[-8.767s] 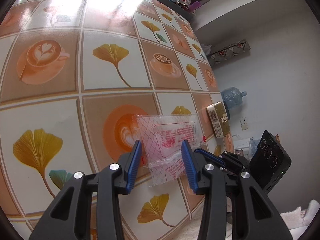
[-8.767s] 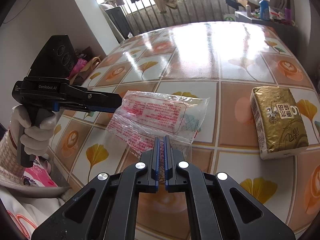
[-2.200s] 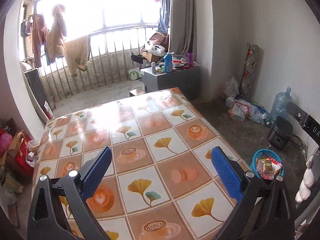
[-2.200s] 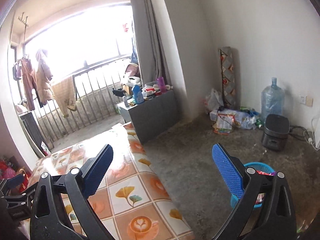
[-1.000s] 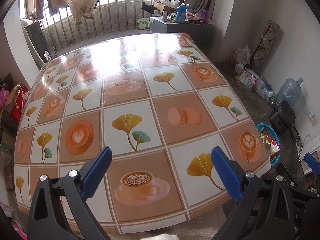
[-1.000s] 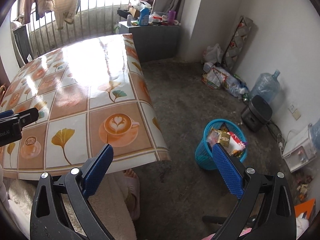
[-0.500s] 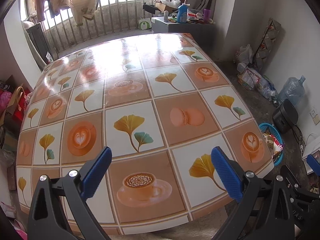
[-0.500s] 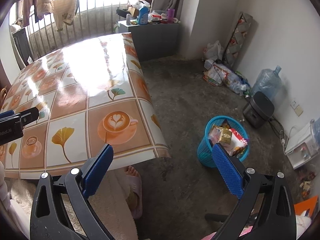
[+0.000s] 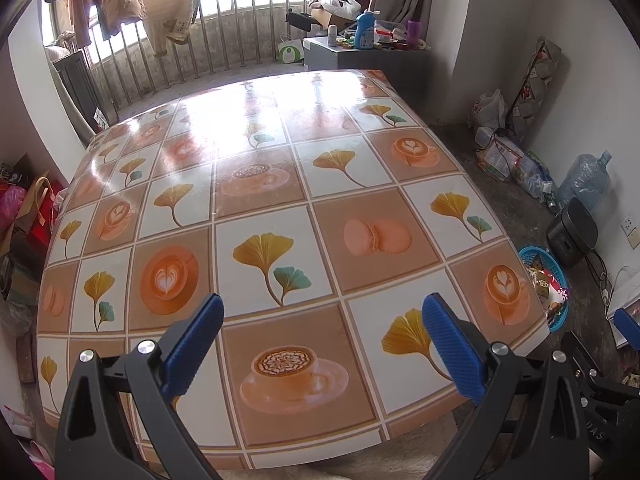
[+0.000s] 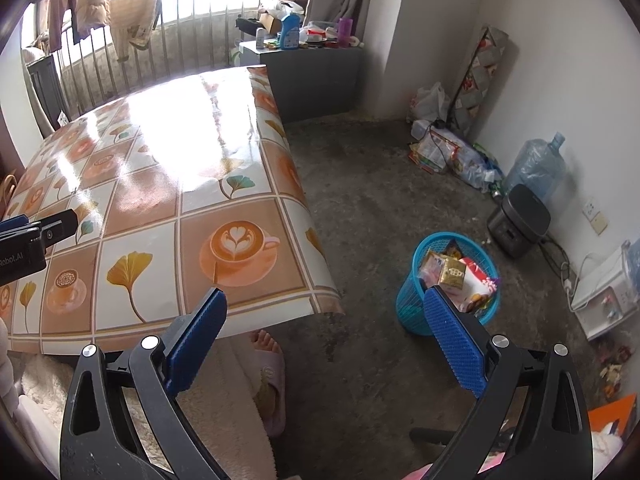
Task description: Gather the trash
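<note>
Both grippers gape wide, holding nothing: left gripper (image 9: 322, 344) over the bare tablecloth (image 9: 280, 184); right gripper (image 10: 326, 334) nearer the blue waste basket (image 10: 412, 308), where the wrappers (image 10: 460, 276) lie

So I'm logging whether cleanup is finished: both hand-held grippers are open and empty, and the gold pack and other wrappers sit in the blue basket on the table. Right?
Not quite. The blue basket stands on the floor beside the table, not on it, as the right wrist view shows. The rest holds: the gold pack and wrappers are in it, and the left hand-held gripper and right hand-held gripper are open and empty.
</note>
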Demonstrator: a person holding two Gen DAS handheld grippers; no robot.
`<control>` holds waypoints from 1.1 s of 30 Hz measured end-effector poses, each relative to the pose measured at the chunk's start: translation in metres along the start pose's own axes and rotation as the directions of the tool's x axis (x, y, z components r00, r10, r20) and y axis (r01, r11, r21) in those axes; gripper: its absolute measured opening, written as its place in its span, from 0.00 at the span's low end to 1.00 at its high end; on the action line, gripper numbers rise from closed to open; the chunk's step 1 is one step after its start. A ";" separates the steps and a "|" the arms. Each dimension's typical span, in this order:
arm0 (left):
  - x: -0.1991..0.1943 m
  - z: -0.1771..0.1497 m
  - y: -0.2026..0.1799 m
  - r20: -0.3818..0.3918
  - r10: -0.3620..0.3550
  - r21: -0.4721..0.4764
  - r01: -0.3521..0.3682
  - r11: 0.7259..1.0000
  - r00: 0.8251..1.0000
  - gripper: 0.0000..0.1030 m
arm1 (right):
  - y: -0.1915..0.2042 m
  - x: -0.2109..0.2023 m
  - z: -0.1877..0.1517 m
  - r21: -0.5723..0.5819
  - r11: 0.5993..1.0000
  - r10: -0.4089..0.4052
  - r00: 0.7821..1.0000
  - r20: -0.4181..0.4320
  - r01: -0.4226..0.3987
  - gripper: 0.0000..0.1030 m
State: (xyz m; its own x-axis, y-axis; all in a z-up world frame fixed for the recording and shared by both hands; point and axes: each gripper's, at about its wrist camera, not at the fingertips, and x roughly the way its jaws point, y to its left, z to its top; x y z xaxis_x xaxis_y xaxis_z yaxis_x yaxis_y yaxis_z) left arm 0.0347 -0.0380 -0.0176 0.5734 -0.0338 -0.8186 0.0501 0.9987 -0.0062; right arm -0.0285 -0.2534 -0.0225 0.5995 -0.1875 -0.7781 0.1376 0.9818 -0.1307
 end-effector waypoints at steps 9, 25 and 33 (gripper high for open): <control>0.000 0.000 -0.002 -0.002 0.002 0.011 -0.002 1.000 1.000 0.95 | -0.008 0.000 0.001 0.005 1.000 -0.025 1.000 0.005 0.025 0.91; -0.004 -0.002 0.038 0.055 0.077 0.077 -0.082 0.994 0.995 0.95 | -0.011 -0.005 0.011 0.029 0.999 -0.039 0.999 0.034 0.038 0.91; 0.001 -0.014 0.061 0.005 0.057 0.036 -0.057 0.998 0.998 0.95 | -0.003 -0.004 0.014 0.008 1.000 -0.029 0.999 0.030 0.029 0.91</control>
State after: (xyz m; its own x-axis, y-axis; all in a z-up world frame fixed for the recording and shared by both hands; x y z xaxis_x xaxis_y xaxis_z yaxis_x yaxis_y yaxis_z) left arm 0.0265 0.0232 -0.0269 0.5792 0.0230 -0.8149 0.0466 0.9970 0.0613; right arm -0.0204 -0.2561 -0.0101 0.6187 -0.2167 -0.7551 0.1614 0.9758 -0.1478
